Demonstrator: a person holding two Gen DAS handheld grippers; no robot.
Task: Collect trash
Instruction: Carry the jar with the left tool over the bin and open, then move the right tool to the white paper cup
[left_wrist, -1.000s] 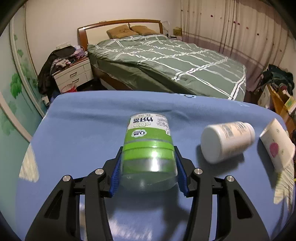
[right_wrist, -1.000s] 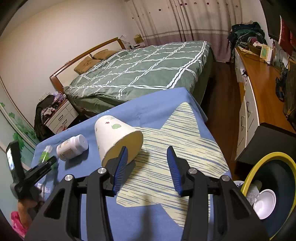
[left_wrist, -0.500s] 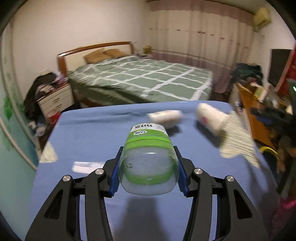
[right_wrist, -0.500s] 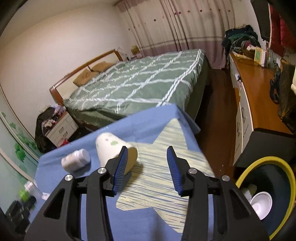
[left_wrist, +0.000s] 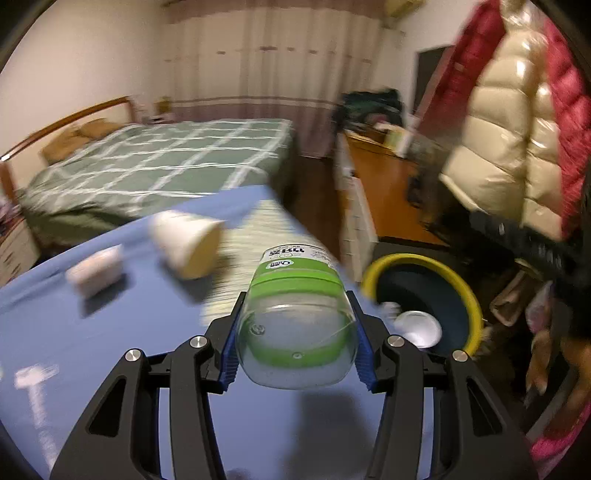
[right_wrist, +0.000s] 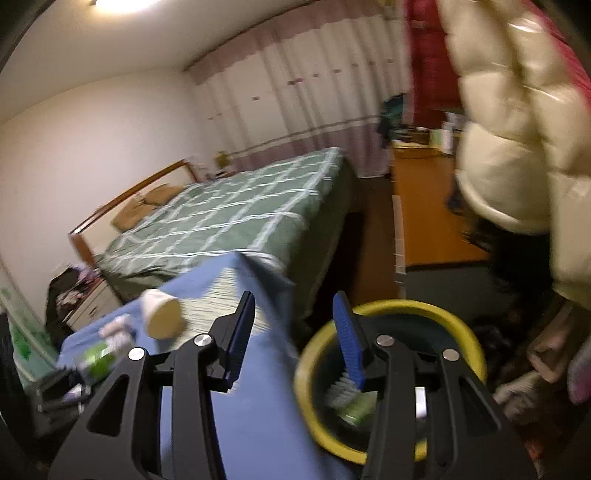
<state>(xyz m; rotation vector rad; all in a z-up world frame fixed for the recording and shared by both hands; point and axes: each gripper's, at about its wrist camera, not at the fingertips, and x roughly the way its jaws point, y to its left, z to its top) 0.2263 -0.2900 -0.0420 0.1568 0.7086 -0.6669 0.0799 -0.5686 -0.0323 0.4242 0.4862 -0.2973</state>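
Left gripper (left_wrist: 297, 338) clamps the clear green-labelled plastic bottle (left_wrist: 295, 314), base toward camera, with the yellow-rimmed dark bin (left_wrist: 463, 295) just ahead-right, while the right gripper (right_wrist: 293, 330) gapes empty.

The bin (left_wrist: 424, 260) stands just off the tabletop (left_wrist: 92, 332) corner, mouth up and open from above; a white bowl (left_wrist: 417, 326) and other scraps lie at its bottom. A cup (left_wrist: 184, 242) lies on its side near the far edge, a white jar (left_wrist: 96, 269) beside it, with bare blue cloth between them and the near edge. Beyond the bin a puffy coat (right_wrist: 517, 129) hangs close. Between bed (right_wrist: 240, 210) and cabinet (left_wrist: 384, 184) runs a narrow strip of floor.
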